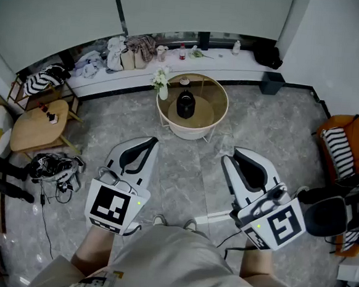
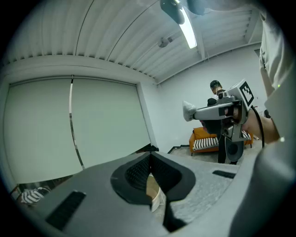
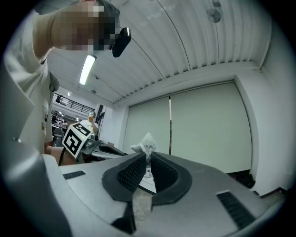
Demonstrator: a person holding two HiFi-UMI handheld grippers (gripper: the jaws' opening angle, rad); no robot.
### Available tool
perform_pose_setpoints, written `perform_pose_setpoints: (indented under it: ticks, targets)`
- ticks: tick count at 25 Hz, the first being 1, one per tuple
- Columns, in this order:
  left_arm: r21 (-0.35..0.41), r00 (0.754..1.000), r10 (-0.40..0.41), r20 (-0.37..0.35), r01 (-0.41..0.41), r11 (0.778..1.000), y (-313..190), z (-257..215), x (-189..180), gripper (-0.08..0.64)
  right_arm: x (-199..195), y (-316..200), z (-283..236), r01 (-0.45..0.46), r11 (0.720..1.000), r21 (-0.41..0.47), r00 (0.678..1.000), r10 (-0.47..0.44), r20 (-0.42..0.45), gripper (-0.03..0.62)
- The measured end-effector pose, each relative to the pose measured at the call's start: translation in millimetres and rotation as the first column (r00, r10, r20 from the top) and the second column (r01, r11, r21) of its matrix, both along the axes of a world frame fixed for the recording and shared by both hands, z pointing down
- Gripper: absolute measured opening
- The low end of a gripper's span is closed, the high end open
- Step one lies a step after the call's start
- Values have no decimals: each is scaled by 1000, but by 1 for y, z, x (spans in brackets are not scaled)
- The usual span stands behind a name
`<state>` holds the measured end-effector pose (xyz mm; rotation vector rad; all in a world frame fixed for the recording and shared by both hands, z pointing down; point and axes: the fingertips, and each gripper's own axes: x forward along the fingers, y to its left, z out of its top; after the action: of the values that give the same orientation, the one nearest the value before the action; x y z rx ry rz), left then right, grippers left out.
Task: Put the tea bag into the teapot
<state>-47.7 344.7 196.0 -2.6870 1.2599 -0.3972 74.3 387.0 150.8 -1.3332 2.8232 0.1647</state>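
A black teapot (image 1: 185, 103) stands on a round wooden-topped table (image 1: 214, 105) ahead of me, beside a white vase of flowers (image 1: 162, 86). Both grippers hover above the floor, short of the table. My right gripper (image 3: 149, 156) is shut on a white pyramid tea bag (image 3: 145, 144) that sticks up out of its tips; in the head view this gripper (image 1: 231, 154) is at the lower right. My left gripper (image 2: 150, 156) is shut with nothing between its jaws and sits at the lower left (image 1: 150, 141). The left gripper view shows the tea bag (image 2: 188, 110) at the right gripper's tip.
A low wooden side table (image 1: 38, 125) stands at the left, with a bag and cables (image 1: 54, 167) on the floor by it. An orange chair with a striped cushion (image 1: 343, 146) is at the right. A long ledge (image 1: 173, 62) behind the table holds clothes and bottles.
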Motion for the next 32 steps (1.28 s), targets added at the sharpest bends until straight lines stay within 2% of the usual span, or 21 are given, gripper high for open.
perform_pose_setpoints:
  ticks: [6, 12, 22, 32]
  targets:
    - [8, 1000, 5, 7, -5, 1000, -2, -1, 11, 8, 15, -4, -1, -17, 1000, -6, 999, 17, 32, 34]
    - [18, 1000, 9, 22, -9, 1000, -2, 0, 28, 8, 30, -5, 7, -8, 1000, -18, 1000, 8, 24, 34]
    - [1, 999, -36, 38, 36, 999, 4, 9, 56, 8, 64, -3, 22, 24, 999, -36, 999, -23, 38, 34]
    - [24, 997, -65, 31, 64, 998, 11, 12, 73, 8, 87, -4, 33, 33, 998, -46, 998, -30, 46, 34]
